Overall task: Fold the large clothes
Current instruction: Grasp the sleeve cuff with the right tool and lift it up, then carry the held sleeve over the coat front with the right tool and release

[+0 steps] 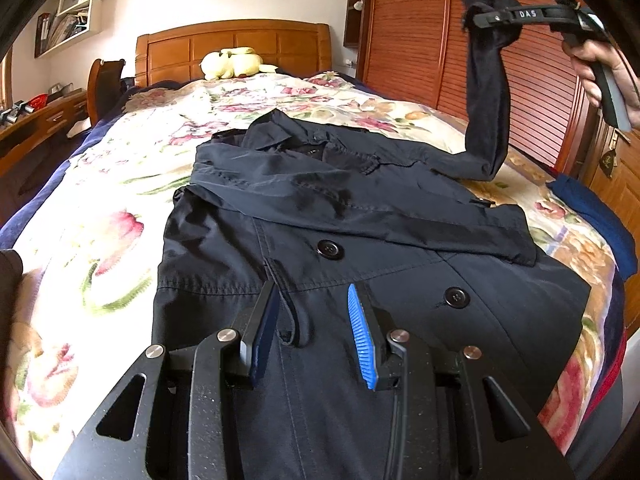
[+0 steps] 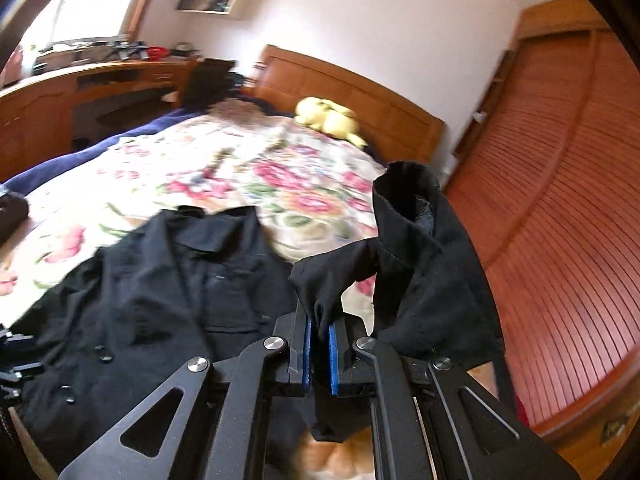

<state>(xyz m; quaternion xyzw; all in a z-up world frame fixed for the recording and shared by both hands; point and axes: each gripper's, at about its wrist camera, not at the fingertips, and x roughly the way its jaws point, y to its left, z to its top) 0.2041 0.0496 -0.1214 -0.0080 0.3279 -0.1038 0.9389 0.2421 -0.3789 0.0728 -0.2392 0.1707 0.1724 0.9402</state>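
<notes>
**Dark coat on bed, one sleeve lifted**

Left gripper (image 1: 314, 328) is seen nearest the lens, held low over the coat (image 1: 360, 240). Its blue pads (image 1: 362, 340) are parted; nothing is clamped between them, and a thin fabric loop (image 1: 294, 320) lies on the coat below the gap.

The coat is spread front-up on the floral bedspread (image 1: 100, 240), collar towards the wooden headboard (image 1: 232, 46), two black buttons (image 1: 330, 249) exposed.

Right gripper (image 2: 320, 344) is clenched on the cuff of the coat's sleeve (image 2: 420, 260); dark cloth is pinched between its pads. From the left wrist view, the sleeve is seen raised well above the bed, hanging from that gripper, which is grasped by a hand (image 1: 600, 68).

A yellow plush toy (image 1: 232, 62) is noted by the headboard.
</notes>
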